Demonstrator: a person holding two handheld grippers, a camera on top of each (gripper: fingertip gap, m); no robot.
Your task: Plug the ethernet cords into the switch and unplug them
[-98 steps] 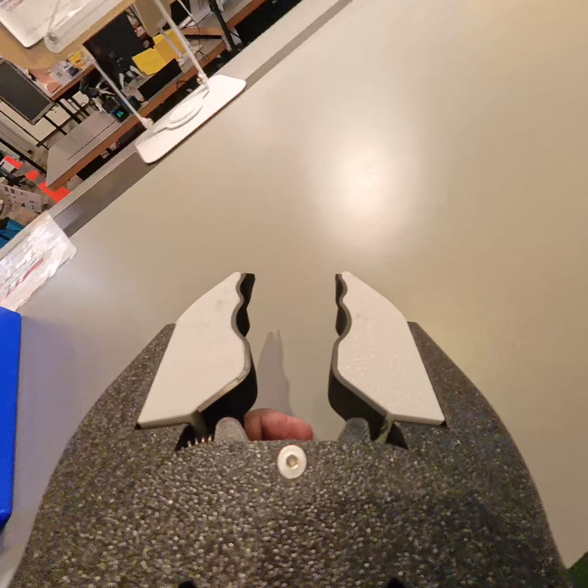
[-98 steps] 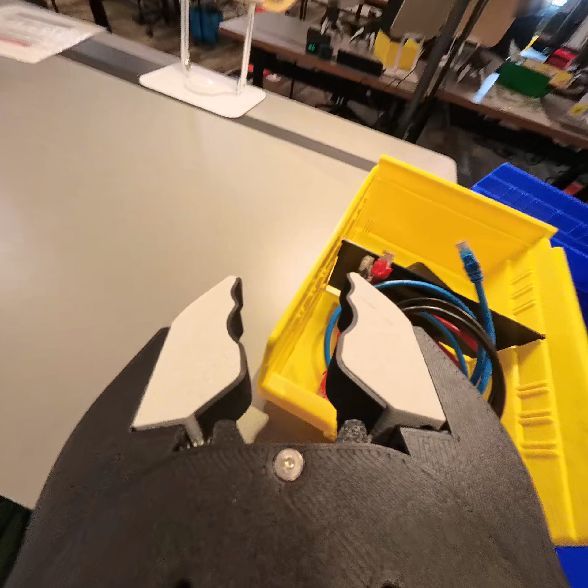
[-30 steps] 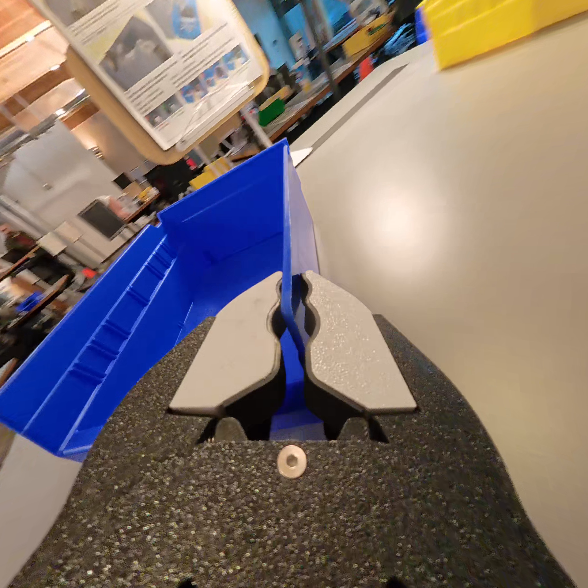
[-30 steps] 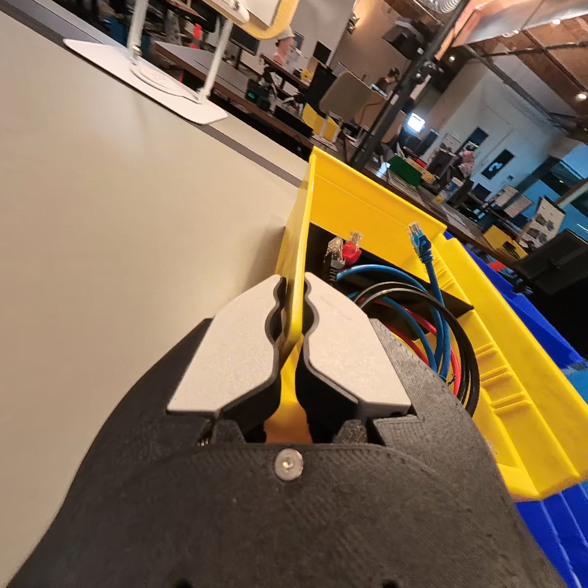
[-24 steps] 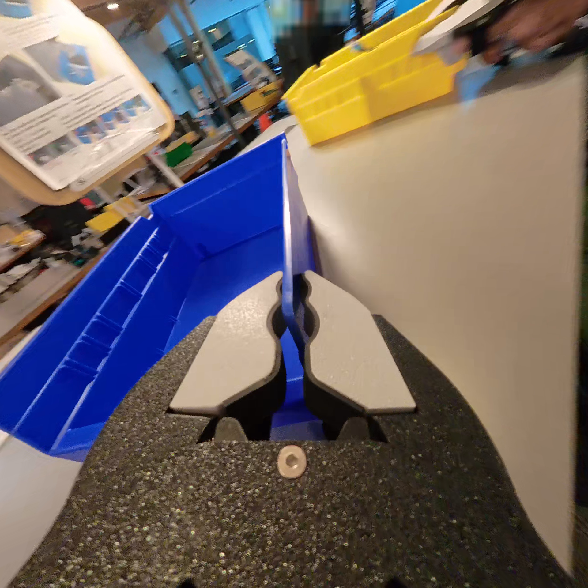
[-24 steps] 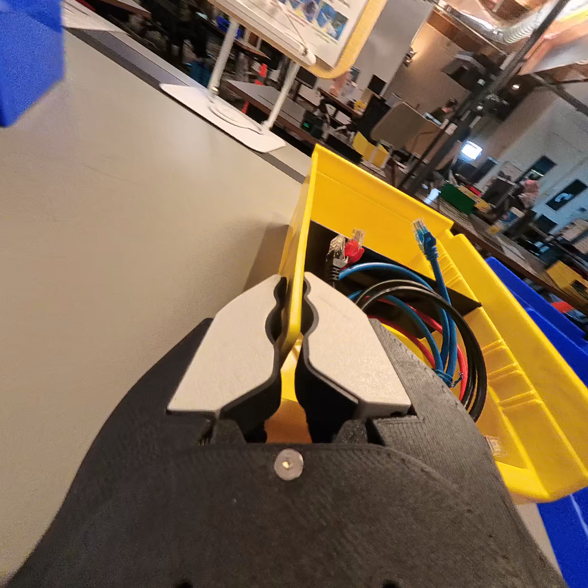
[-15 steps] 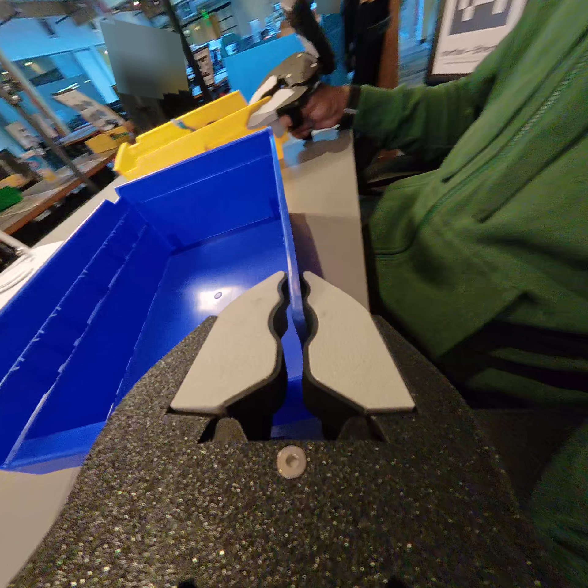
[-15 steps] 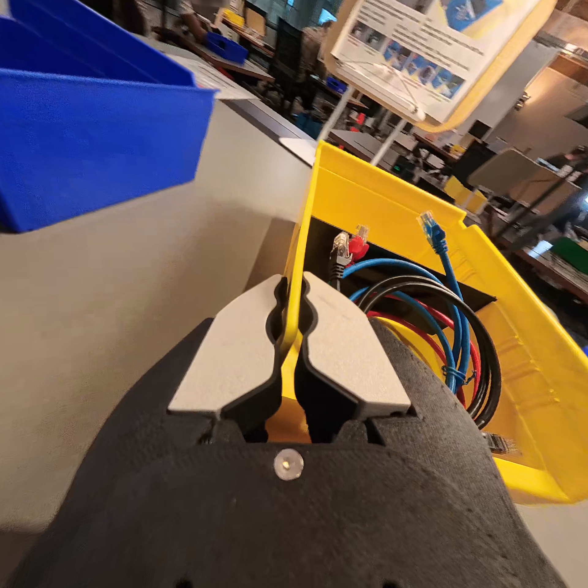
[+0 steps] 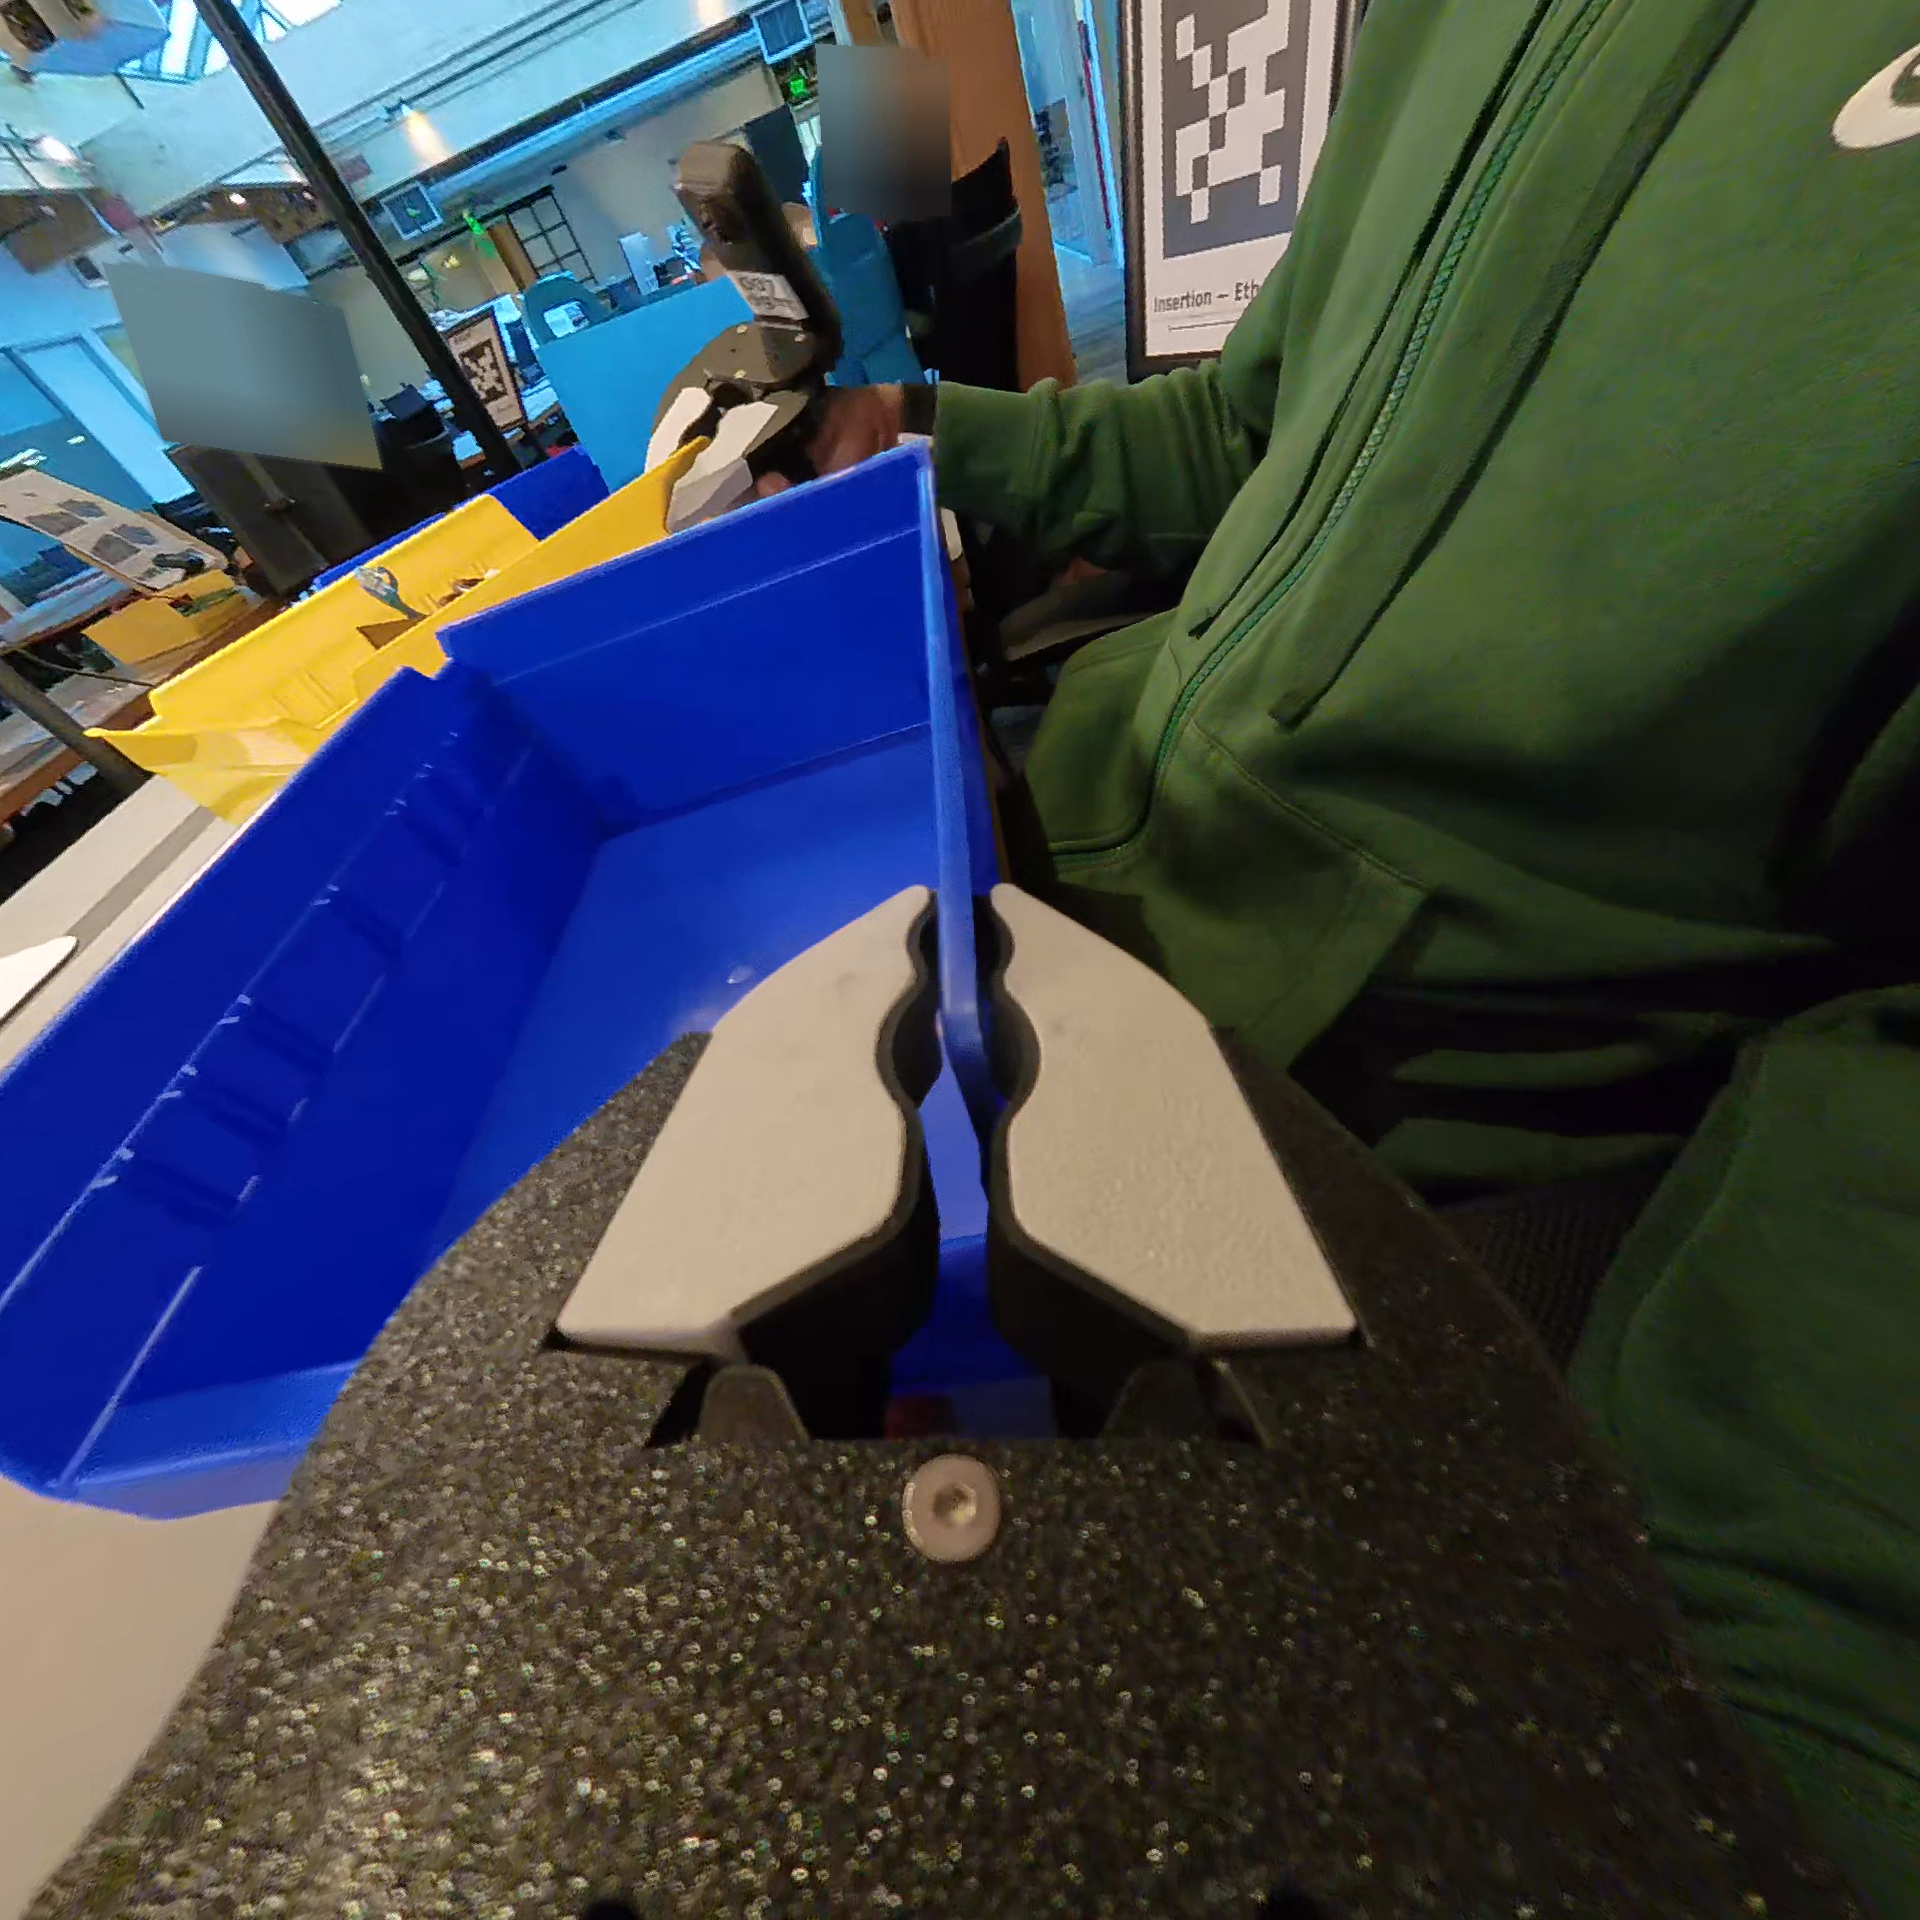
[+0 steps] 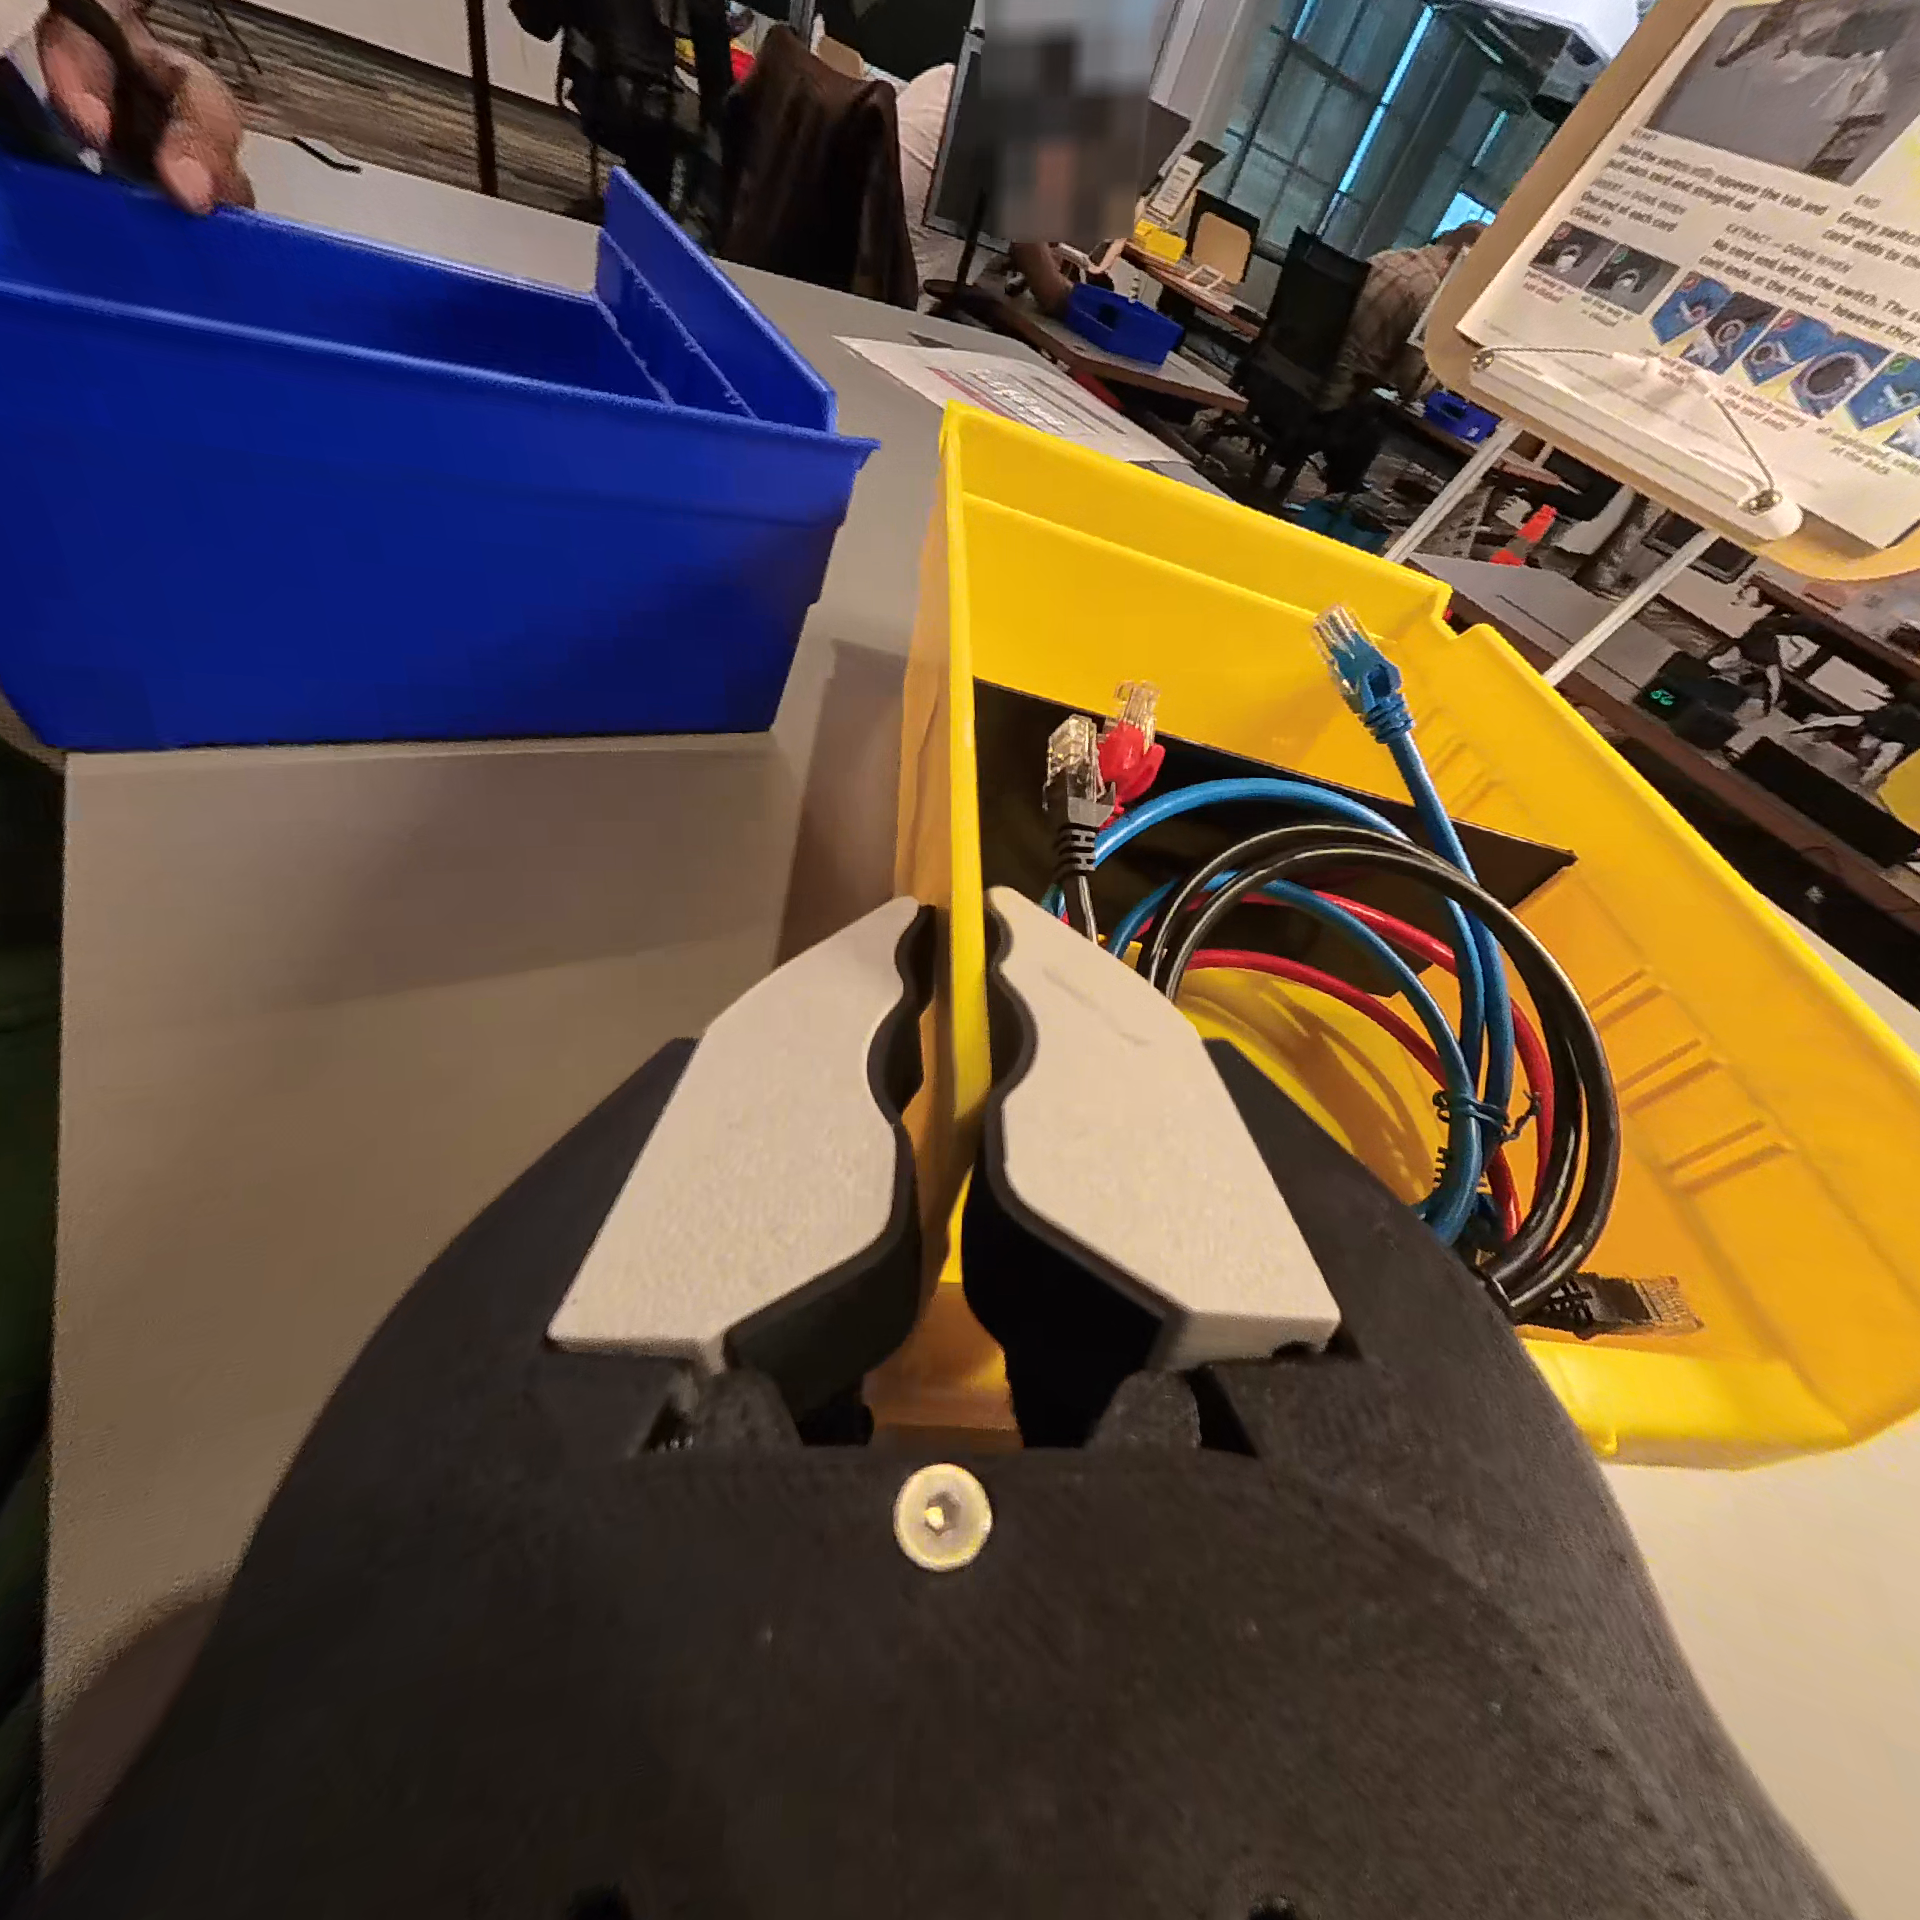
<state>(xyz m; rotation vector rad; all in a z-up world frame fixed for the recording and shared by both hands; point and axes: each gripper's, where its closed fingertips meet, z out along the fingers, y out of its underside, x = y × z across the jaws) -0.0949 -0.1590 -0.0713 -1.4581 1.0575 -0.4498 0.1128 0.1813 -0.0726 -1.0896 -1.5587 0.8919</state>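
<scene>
My left gripper (image 9: 958, 935) is clenched on the thin side wall of the empty blue plastic bin (image 9: 665, 914): the wall runs straight up between my two grey fingers (image 9: 790, 1122), with the bin's floor spreading out to the left of them. To the right of those fingers sits a person in a green zip-up hoodie (image 9: 1507, 675). Beyond the far end of the blue bin I see my right gripper (image 9: 717, 457), held in a hand and nipping the edge of a yellow plastic bin (image 9: 301, 675).

In the right wrist view, the right gripper (image 10: 954, 925) is likewise clamped on the yellow bin's (image 10: 1143, 582) left side wall, one finger outside, one inside. Just right of the inner finger (image 10: 1122, 1143), coiled ethernet cords lie in the bin: a blue cord (image 10: 1455, 935), a black cord (image 10: 1558, 1039) and a red cord (image 10: 1382, 956), their plug ends sticking up ahead of the fingertips against a flat black box (image 10: 1475, 842), presumably the switch. None are plugged in that I can see. The blue bin (image 10: 416, 561) sits ahead-left of these fingers on the grey tabletop (image 10: 416, 987), apart from the yellow one. An instruction board on a stand (image 10: 1704, 281) is up to the right.
</scene>
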